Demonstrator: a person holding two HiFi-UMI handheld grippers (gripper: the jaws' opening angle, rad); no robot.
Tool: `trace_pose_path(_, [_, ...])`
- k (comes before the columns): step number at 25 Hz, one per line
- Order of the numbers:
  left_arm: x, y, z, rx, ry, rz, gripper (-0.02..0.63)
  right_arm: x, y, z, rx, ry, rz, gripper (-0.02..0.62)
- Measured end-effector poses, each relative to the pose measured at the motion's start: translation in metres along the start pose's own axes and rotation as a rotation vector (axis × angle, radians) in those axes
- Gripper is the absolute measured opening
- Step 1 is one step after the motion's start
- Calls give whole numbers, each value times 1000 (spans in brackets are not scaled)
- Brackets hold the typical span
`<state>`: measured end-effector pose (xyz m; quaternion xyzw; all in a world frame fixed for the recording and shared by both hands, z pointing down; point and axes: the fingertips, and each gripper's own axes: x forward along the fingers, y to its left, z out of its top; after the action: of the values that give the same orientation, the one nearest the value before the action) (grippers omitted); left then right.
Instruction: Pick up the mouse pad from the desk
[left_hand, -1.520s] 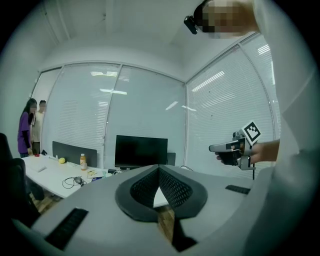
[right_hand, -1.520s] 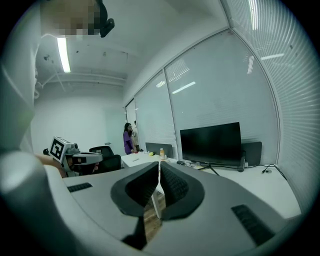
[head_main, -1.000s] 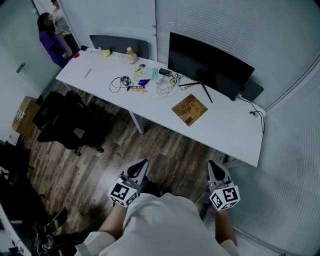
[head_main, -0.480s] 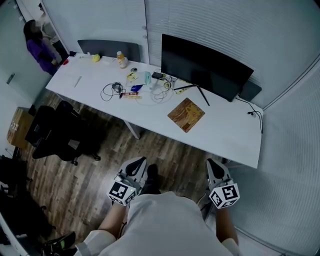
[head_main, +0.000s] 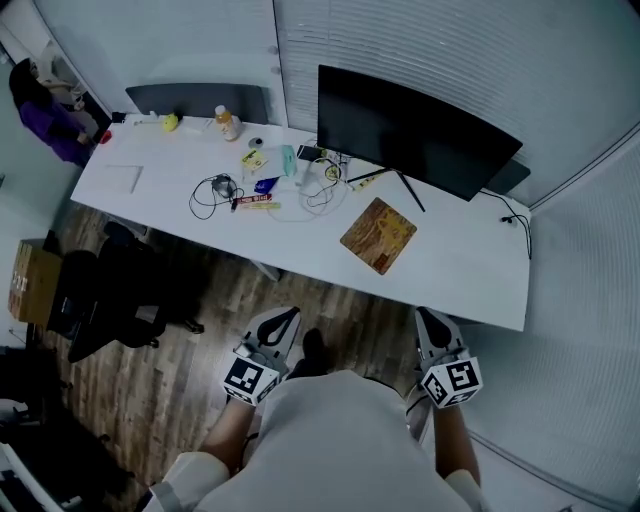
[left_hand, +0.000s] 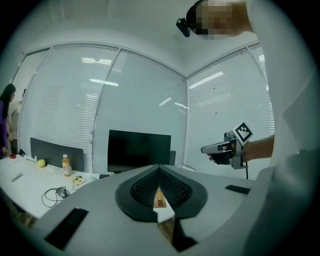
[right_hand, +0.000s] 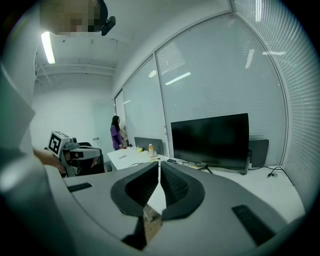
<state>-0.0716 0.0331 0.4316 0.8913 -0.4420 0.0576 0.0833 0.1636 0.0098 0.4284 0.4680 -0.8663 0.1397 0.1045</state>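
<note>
a small office with blinds on the glass walls, and a long white desk (head_main: 460, 280) running along them. the mouse pad (head_main: 378, 234), brown and patterned, lies flat on the desk in front of the monitor (head_main: 410, 130), near the front edge and to the right of the tangle of cables (head_main: 215, 190). the person stands well back from it, with the left gripper (head_main: 284, 316) and the right gripper (head_main: 432, 318) both held low by the body. each has its fingers pressed together on nothing.

the step in hand looks like the approach. the right gripper seems the better placed. the fingers should spread before they reach the pad. a thin, flat pad gives no edge to bite from above, so come in low at the near corner. drag it until a lip overhangs the desk edge, then pinch that lip.
</note>
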Motion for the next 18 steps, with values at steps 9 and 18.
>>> trace_pose_path(9, [28, 47, -1, -2, 10, -77, 17, 51, -1, 15, -7, 21, -53, 32])
trace_pose_path(18, [59, 62, -5, -49, 26, -60, 17, 86, -29, 16, -2, 51, -30, 32])
